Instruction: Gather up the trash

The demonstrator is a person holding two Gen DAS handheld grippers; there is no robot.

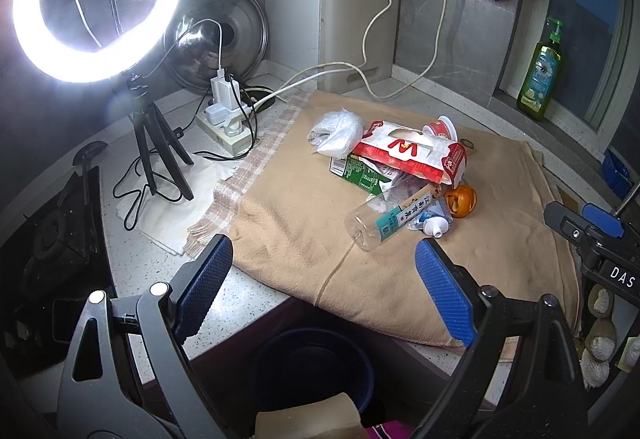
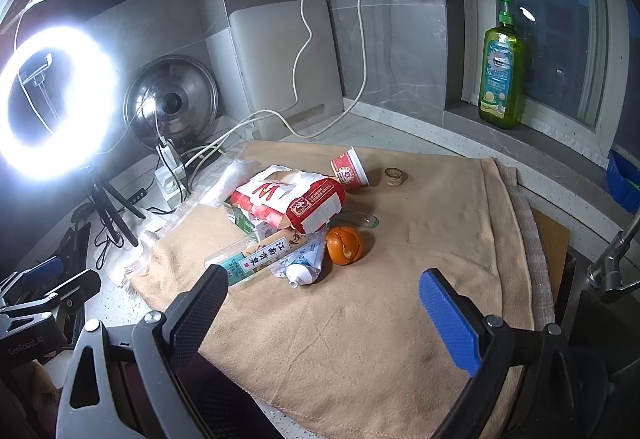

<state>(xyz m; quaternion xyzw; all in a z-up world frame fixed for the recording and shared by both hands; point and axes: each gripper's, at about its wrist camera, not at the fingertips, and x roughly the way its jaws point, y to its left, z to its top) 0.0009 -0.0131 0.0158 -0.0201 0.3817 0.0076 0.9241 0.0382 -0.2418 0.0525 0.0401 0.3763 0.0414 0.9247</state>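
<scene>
Both grippers hang wide open and empty over the near edge of the tan towel: left gripper, right gripper. Trash sits piled mid-towel: red-white paper bag on top of a green carton, clear plastic bottle lying just beside a squeezed tube, orange peel touching the tube. Red paper cup on its side behind the bag, white plastic bag at the pile's far left, dark bucket below the counter edge.

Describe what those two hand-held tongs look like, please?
Each pair of tongs, left and right, has a dark grey, triangular-cutout frame with silver bolts and ribbed finger pads, mostly blue. The right's body reads "DAS" in white, the left's "GenRobot.AI".
</scene>
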